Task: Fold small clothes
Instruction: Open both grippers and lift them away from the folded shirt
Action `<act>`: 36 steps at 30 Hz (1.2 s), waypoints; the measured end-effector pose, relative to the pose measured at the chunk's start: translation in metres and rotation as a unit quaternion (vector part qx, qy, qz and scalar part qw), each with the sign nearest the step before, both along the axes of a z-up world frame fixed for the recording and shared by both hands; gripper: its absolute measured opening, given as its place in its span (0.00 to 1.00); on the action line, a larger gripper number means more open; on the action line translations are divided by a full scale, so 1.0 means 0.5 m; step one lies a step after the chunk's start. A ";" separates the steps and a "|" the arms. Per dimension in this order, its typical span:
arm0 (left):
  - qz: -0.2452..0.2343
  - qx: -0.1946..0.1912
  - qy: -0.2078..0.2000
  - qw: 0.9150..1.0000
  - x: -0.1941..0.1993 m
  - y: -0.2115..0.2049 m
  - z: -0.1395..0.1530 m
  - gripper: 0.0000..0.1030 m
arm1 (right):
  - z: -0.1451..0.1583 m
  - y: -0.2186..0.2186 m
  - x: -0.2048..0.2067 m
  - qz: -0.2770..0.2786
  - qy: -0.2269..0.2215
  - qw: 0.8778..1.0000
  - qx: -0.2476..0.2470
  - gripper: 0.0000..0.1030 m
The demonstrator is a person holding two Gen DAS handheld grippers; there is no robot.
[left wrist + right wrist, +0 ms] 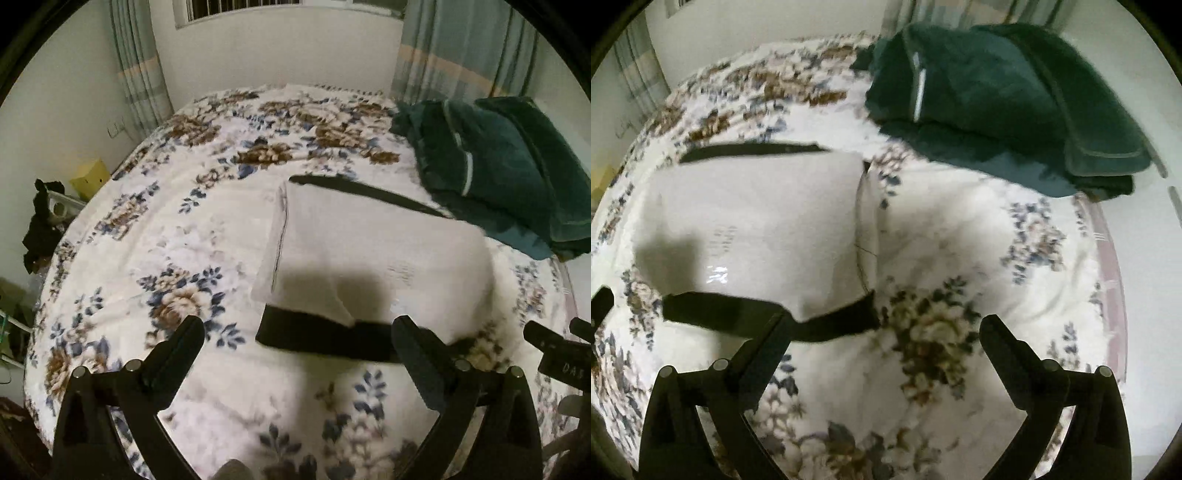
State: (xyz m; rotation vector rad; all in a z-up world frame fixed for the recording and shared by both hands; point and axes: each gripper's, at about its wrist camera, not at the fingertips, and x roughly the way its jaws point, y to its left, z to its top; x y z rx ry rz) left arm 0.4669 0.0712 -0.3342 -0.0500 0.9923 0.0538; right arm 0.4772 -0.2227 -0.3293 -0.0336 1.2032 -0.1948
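A small white garment [369, 254] with black bands lies folded flat on the floral bedspread [155, 236]. It also shows in the right wrist view [757, 221]. Its near black band [325, 338] lies just ahead of my left gripper [299, 332], which is open and empty above the bed. My right gripper [882, 328] is open and empty too, near the garment's right corner, with its left finger [764, 347] over the black band [738, 314]. The right gripper also shows at the edge of the left wrist view [561, 350].
A pile of dark green folded clothes [498, 177] sits at the far right of the bed and shows in the right wrist view [997, 99]. Curtains [461, 48] and a wall stand behind. A yellow box [90, 179] and clutter lie left of the bed.
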 end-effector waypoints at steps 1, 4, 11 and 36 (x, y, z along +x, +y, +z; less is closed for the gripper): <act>0.001 0.002 -0.004 1.000 -0.021 -0.002 0.024 1.00 | 0.026 -0.001 -0.019 -0.002 -0.005 1.000 -0.001 1.00; -0.002 0.004 -0.025 1.000 -0.094 -0.013 0.111 1.00 | 0.122 -0.005 -0.094 -0.007 -0.025 1.000 0.007 1.00; -0.008 0.006 -0.068 0.998 -0.252 -0.039 0.302 1.00 | 0.356 0.000 -0.278 -0.007 -0.087 0.996 -0.005 1.00; -0.013 -0.001 -0.165 0.986 -0.622 -0.058 0.602 1.00 | 0.820 0.013 -0.783 0.037 -0.247 0.968 -0.018 1.00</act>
